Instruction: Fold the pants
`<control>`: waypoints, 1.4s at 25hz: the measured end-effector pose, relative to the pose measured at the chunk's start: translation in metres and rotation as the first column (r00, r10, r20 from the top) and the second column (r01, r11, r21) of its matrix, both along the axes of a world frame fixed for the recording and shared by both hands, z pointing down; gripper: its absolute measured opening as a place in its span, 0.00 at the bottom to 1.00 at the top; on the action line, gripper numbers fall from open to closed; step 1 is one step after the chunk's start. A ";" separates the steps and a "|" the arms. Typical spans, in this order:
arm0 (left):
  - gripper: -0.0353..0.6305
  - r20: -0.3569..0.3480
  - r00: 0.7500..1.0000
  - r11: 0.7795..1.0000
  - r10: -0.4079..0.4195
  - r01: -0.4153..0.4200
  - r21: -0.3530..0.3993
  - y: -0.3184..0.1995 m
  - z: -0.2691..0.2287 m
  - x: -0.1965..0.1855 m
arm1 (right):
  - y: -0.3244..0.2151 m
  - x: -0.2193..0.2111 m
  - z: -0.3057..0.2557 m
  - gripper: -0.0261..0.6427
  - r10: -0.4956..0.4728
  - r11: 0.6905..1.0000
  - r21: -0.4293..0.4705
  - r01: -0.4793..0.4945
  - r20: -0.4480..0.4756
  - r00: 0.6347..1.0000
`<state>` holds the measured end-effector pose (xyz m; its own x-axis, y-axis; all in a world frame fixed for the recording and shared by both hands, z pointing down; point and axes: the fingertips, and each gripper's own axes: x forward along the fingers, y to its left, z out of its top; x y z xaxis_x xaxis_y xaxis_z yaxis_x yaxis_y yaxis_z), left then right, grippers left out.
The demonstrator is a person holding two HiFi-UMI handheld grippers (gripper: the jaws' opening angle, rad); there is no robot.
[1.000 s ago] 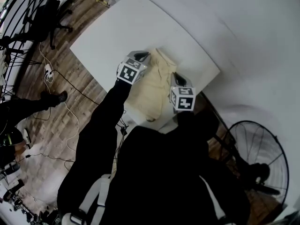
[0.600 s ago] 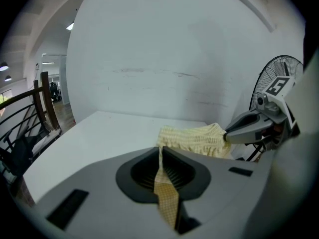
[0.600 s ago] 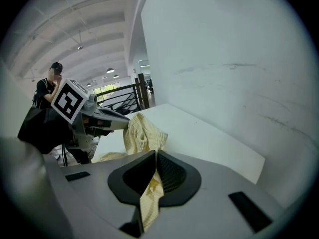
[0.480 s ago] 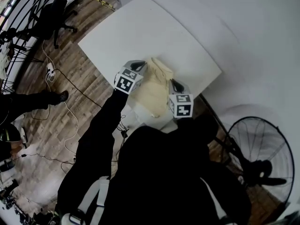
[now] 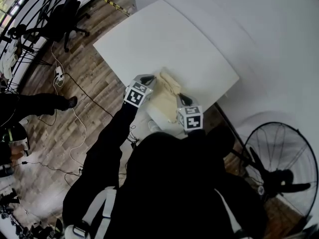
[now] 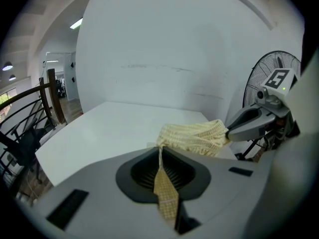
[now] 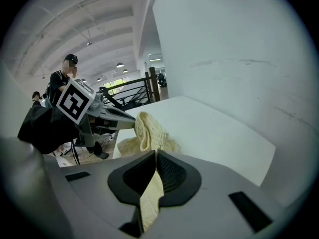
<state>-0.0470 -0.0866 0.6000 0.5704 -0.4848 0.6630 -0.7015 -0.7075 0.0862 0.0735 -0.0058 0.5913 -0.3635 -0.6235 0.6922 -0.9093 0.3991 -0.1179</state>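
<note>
The pale yellow knit pants lie bunched at the near edge of the white table, part of them hanging over it. My left gripper is shut on a strip of the pants' fabric, with its tip at the bunch's left side. My right gripper is shut on another fold at the right side. Between the two grippers the cloth stretches in a loose roll. The left gripper view shows the right gripper. The right gripper view shows the left gripper beside the pants.
A standing fan is on the floor to the right of the table. Office chairs and cables are on the wooden floor to the left. A white wall runs behind the table. People stand far off.
Both grippers have drawn back toward the table's near edge, carrying the pants with them. The cloth now sits more bunched at that edge.
</note>
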 end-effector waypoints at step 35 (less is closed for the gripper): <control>0.06 -0.200 0.947 0.958 -0.250 0.272 0.092 0.029 -0.058 -0.057 | -0.014 -0.050 -0.056 0.06 -0.122 0.979 0.184 0.089 0.175 0.977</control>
